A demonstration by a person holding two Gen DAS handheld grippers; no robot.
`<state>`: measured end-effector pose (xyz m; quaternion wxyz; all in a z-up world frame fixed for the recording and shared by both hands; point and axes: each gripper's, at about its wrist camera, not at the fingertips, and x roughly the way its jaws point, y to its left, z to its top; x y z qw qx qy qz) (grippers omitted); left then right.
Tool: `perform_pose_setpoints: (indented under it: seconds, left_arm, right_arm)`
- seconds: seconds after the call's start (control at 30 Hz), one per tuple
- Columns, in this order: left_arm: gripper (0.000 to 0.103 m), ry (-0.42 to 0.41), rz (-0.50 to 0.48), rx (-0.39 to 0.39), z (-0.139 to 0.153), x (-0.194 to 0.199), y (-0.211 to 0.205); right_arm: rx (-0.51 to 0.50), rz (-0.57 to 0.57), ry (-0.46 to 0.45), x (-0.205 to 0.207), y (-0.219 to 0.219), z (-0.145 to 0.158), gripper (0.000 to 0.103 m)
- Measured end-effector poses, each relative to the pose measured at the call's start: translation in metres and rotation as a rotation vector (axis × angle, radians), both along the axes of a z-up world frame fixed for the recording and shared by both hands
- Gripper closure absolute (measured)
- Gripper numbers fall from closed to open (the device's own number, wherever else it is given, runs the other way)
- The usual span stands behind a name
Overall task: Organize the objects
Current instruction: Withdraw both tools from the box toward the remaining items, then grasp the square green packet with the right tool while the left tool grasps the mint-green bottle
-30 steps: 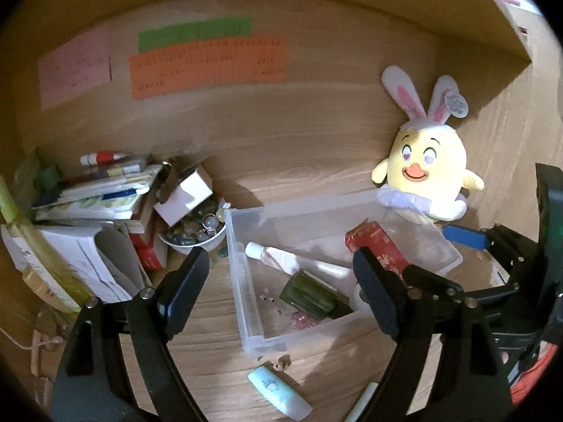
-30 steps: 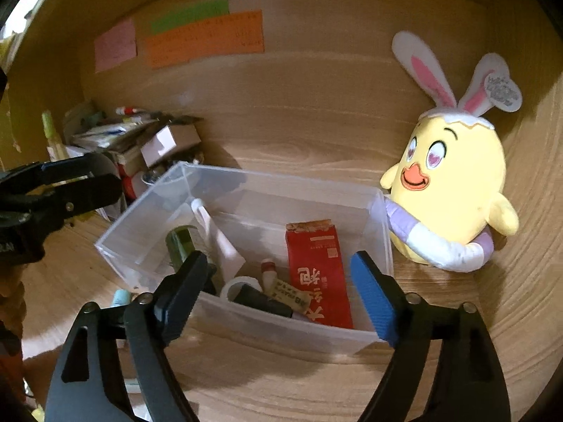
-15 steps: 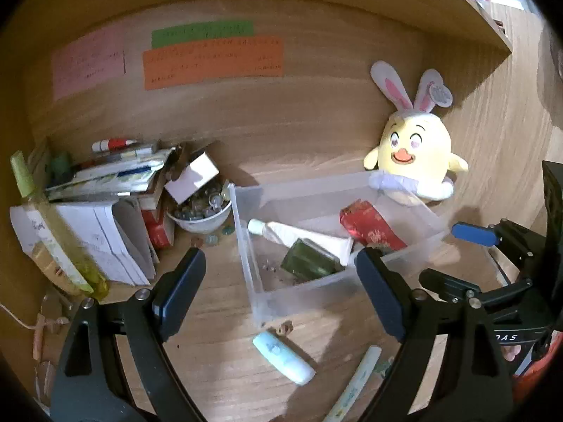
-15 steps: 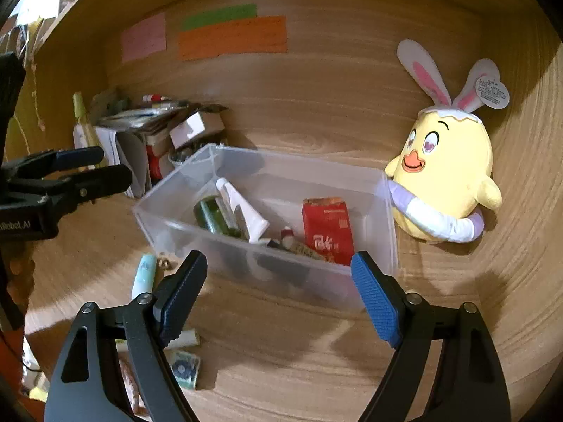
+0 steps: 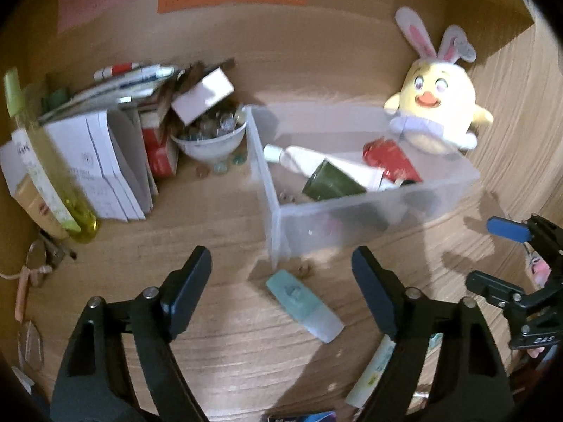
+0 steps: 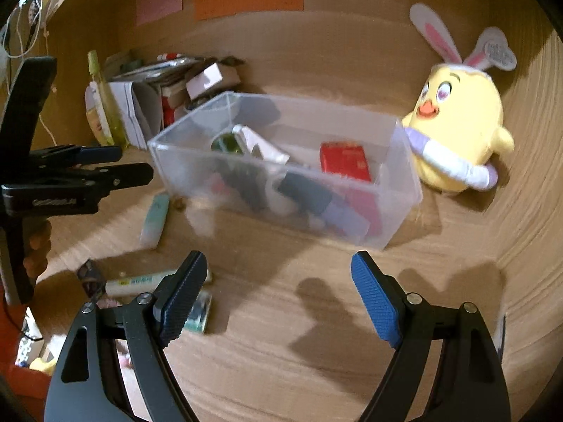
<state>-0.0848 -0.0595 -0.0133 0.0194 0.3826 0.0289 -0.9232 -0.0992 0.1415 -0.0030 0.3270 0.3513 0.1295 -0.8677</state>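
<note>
— What's at the far left of the desk (image 5: 225, 355)?

— A pile of papers (image 5: 102, 161) and a bowl (image 5: 211, 142) of small bits by the back wall, left of the bin (image 5: 352, 207).

— And my left gripper (image 5: 281, 270)?

— Its jaws have just been closing a little, yet they stand wide with nothing pressed between them. I see a pale green tube (image 5: 304, 304) on the desk just under the gap, beside the bin's near left corner.

— The bin itself?

— Mid-desk, holding a red box (image 6: 346, 161), a white tube (image 5: 316, 160) and a dark green bottle (image 5: 330, 183).

— Right side?

— My right gripper (image 6: 278, 276) is wide too, empty, over bare desk in front of the bin. A chick toy (image 6: 457, 130) leans at the bin's right end — touching it.
</note>
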Motion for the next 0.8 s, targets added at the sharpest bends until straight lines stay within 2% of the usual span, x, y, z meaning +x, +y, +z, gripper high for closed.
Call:
perform_pose_setpoints:
  seconds: [0.33,0.47,0.5,0.57,0.67,0.8]
  left_arm:
    - [0.037,-0.1,-0.007,0.075,-0.028,-0.005,-0.005]
    - [0.046,-0.132,-0.013,0.085,-0.036,-0.009,-0.005]
    - [0.048,-0.14,-0.017,0.093,-0.037,-0.009,-0.005]
    - [0.051,-0.15,-0.033,0.106,-0.039,-0.009,-0.004]
    - [0.054,-0.162,-0.047,0.102,-0.042,-0.01,0.0]
    - [0.062,-0.175,-0.055,0.101,-0.045,-0.012,0.003]
  right_arm:
    - [-0.017,0.084,-0.085,0.022,-0.013,-0.02,0.021]
    - [0.001,0.109,-0.107,0.026,-0.022,-0.029,0.023]
    - [0.007,0.111,-0.112,0.027,-0.024,-0.031,0.025]
    - [0.02,0.119,-0.122,0.027,-0.027,-0.034,0.036]
    - [0.031,0.125,-0.144,0.026,-0.03,-0.039,0.048]
    - [0.041,0.123,-0.159,0.024,-0.033,-0.043,0.06]
